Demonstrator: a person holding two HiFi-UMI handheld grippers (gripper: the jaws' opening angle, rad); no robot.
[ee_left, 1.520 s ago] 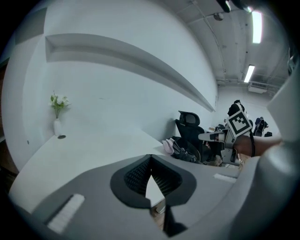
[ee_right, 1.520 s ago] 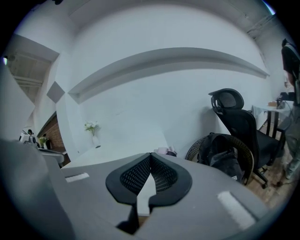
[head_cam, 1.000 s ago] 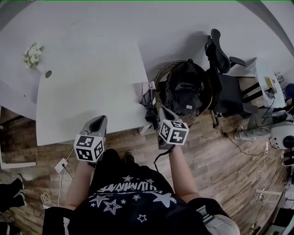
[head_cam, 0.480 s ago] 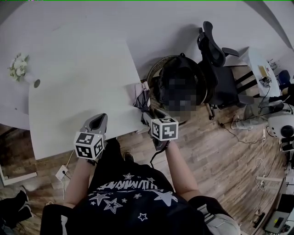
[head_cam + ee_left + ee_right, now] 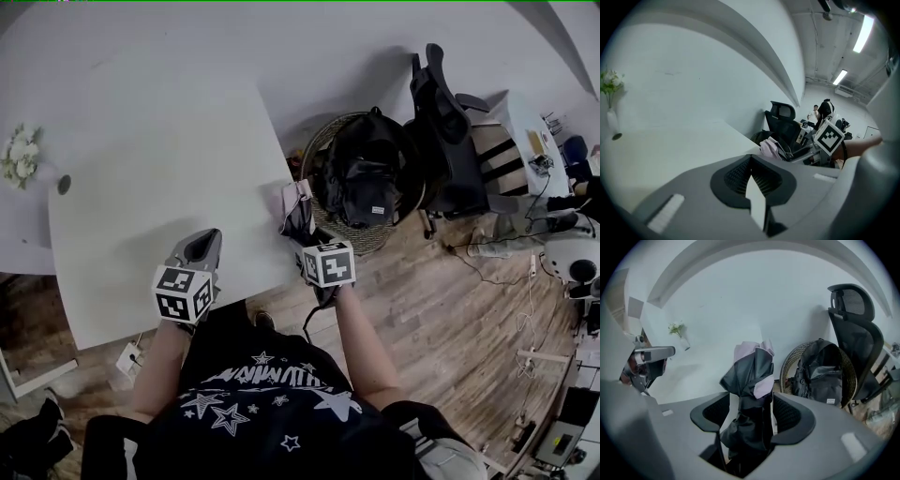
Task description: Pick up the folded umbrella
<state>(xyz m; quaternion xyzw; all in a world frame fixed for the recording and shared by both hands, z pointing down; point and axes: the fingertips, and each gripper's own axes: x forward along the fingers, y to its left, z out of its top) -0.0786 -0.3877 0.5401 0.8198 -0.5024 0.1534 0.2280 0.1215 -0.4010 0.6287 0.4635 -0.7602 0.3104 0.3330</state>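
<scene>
The folded umbrella [image 5: 297, 208], black with pale pink panels, rests at the white table's [image 5: 159, 169] right front corner. In the right gripper view the umbrella [image 5: 751, 376] runs up between the jaws of my right gripper [image 5: 752, 416]. The jaws are opening, and the pads stand apart from the fabric. From the head view, my right gripper [image 5: 304, 236] sits just in front of the umbrella. My left gripper [image 5: 199, 249] hovers over the table's front edge, its jaws together and empty [image 5: 751, 161]. The umbrella [image 5: 771, 147] shows to its right.
A round wicker basket [image 5: 323, 155] holding a black backpack [image 5: 367, 178] stands just right of the table corner. A black office chair [image 5: 450, 131] is behind it. A small vase of flowers [image 5: 19, 159] stands at the table's far left. Cables lie on the wooden floor.
My right gripper has come down and in toward the table corner, close behind the umbrella. My left gripper has shifted forward over the table's front edge.
</scene>
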